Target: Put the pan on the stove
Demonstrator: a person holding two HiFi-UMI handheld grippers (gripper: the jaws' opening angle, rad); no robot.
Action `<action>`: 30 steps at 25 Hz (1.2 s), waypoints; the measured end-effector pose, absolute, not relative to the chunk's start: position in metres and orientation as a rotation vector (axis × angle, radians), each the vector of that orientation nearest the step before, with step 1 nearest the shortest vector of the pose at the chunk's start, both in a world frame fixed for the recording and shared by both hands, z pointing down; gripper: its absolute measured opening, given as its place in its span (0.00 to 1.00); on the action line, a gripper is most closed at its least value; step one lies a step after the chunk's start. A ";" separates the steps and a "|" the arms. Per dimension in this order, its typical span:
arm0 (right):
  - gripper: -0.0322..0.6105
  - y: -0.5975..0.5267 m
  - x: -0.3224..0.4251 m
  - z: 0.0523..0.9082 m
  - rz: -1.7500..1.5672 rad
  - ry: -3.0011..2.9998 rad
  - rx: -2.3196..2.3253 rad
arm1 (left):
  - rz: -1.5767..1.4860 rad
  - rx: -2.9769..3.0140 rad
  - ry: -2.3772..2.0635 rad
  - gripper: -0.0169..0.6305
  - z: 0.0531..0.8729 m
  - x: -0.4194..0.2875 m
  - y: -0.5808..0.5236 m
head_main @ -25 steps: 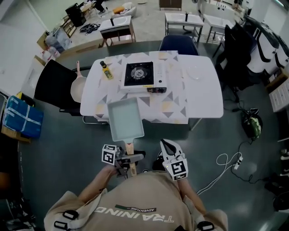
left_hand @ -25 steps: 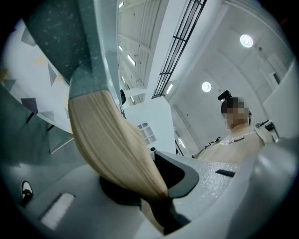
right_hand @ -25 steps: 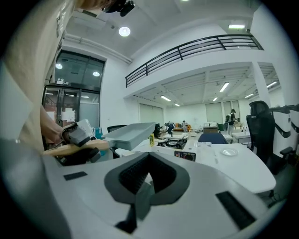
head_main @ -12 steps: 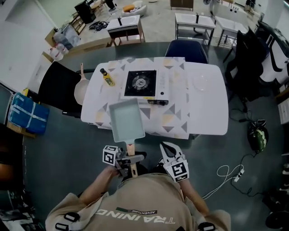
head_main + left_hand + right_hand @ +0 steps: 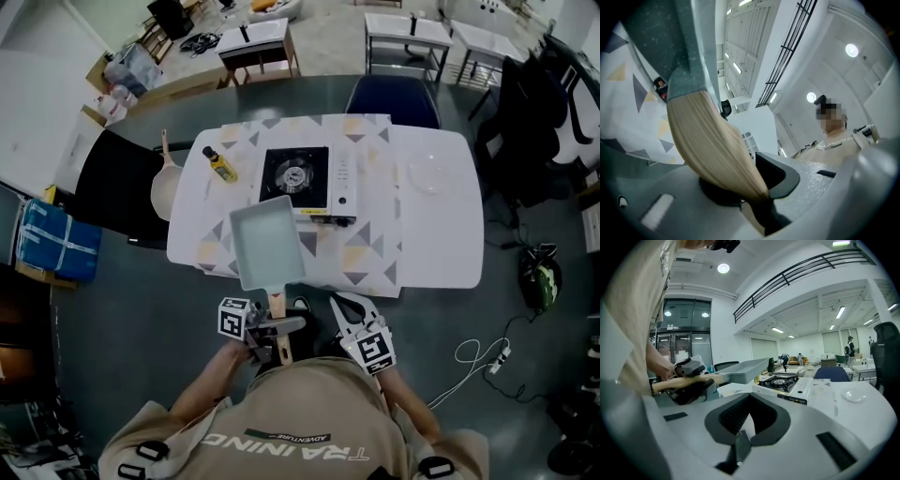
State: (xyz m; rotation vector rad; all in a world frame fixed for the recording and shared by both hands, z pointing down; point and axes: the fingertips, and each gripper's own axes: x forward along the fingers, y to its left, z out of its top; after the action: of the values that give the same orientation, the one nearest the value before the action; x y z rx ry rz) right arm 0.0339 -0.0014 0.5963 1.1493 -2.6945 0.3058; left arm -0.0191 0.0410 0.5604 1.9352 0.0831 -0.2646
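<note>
A grey rectangular pan (image 5: 267, 242) with a wooden handle (image 5: 278, 314) hangs level over the table's near edge, its far corner close to the stove (image 5: 295, 176). My left gripper (image 5: 273, 330) is shut on the handle. In the left gripper view the handle (image 5: 712, 145) runs between the jaws of the left gripper (image 5: 740, 187) up to the pan's underside (image 5: 689, 47). The right gripper (image 5: 354, 314) is shut and holds nothing, just right of the handle. The right gripper view shows the pan (image 5: 745, 369), the stove (image 5: 780, 380) and the right gripper (image 5: 743, 430).
The white table (image 5: 441, 234) carries a yellow bottle (image 5: 222, 164) left of the stove and a clear plate (image 5: 429, 173) at the right. A round pan (image 5: 167, 183) lies off the left end by a black chair (image 5: 112, 187). A blue chair (image 5: 394, 94) stands behind.
The pan has moved forward, from short of the table to over its near edge, close to the stove. Both grippers came nearer the table with it.
</note>
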 end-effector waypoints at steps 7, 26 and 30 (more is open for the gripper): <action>0.05 -0.056 0.023 0.571 0.250 -2.639 1.256 | -0.176 1.949 0.140 0.18 0.565 -0.037 -0.003; 0.05 -0.127 -0.004 0.568 0.297 -2.454 1.540 | -0.098 1.896 0.309 0.18 0.577 -0.085 -0.089; 0.05 -0.148 0.001 0.577 0.306 -2.473 1.523 | -0.094 1.894 0.310 0.18 0.580 -0.079 -0.104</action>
State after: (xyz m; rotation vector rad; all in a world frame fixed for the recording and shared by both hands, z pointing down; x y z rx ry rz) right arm 0.0005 -0.1480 0.5767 1.5231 -2.4728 0.3055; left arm -0.0787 -0.1037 0.5801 1.8936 0.3101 -0.0938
